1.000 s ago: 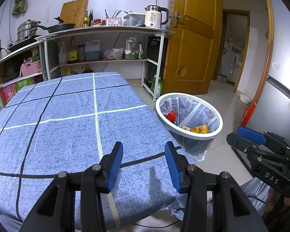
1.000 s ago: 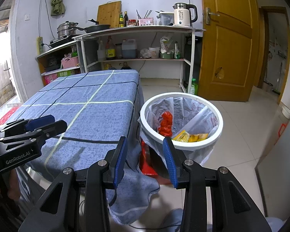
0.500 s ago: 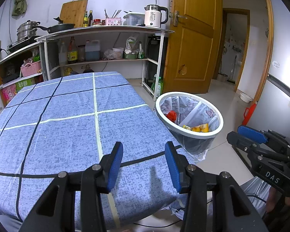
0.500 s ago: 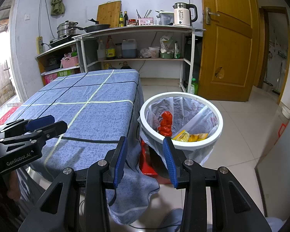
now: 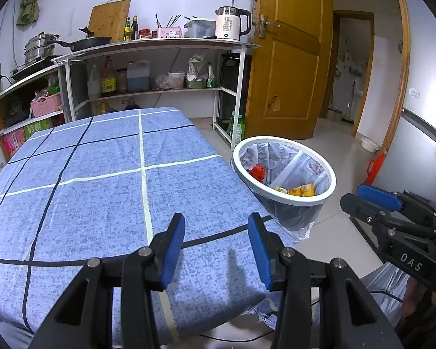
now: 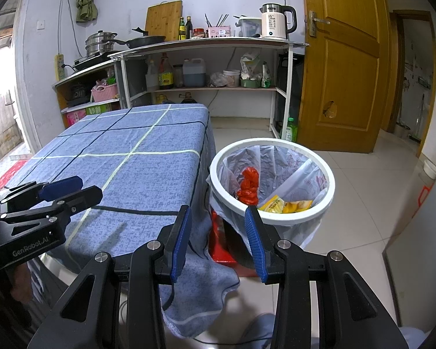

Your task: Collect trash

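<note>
A white-rimmed bin (image 5: 322, 200) (image 6: 290, 219) lined with a clear bag stands on the floor by the table's right side. Inside it lie a red crumpled wrapper (image 6: 248, 184) (image 5: 257, 171) and yellow packets (image 6: 287, 205) (image 5: 300, 190). My left gripper (image 5: 216, 231) hovers open over the near edge of the blue checked tablecloth (image 5: 101, 192) with nothing between its blue pads. My right gripper (image 6: 218, 222) is open too, empty, held off the table's corner just short of the bin. Each gripper shows at the edge of the other's view.
A kitchen shelf unit (image 5: 160, 43) with a kettle (image 5: 231, 23), pans and bottles runs along the back wall. A wooden door (image 5: 290, 58) stands open to the right. A red stool (image 6: 223, 241) sits under the bin. Tiled floor (image 6: 363, 203) spreads right of the bin.
</note>
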